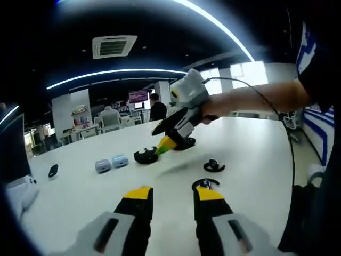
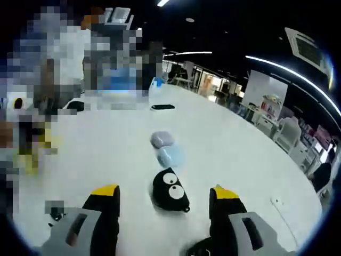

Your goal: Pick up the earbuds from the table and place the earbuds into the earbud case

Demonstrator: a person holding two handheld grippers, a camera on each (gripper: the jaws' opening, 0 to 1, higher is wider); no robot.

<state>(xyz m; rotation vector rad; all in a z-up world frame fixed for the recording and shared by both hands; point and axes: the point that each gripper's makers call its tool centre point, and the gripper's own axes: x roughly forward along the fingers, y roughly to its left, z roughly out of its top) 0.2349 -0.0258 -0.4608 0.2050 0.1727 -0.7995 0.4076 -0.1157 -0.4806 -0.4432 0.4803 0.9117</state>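
In the left gripper view, the left gripper [image 1: 173, 194] has its two yellow-tipped jaws spread apart with nothing between them, low over the white table [image 1: 250, 154]. One black earbud [image 1: 205, 184] lies on the table touching or just beside the tip of the jaw nearer the person, outside the gap. A second black earbud [image 1: 213, 166] lies a little farther out, apart from both jaws. Beyond them the right gripper [image 1: 165, 143], held in the person's hand [image 1: 213, 106], points down toward the black earbud case with cartoon eyes [image 1: 146, 155]; whether its tip touches the case cannot be told. A purple pod case [image 1: 103, 166] and a blue pod case [image 1: 119, 160] sit side by side past the black case, and a dark phone [image 1: 53, 170] lies toward the table's far edge.

In the right gripper view, the right gripper [image 2: 165, 194] is also spread wide, and the earbud case [image 2: 169, 190] lies between its jaws, touching neither.
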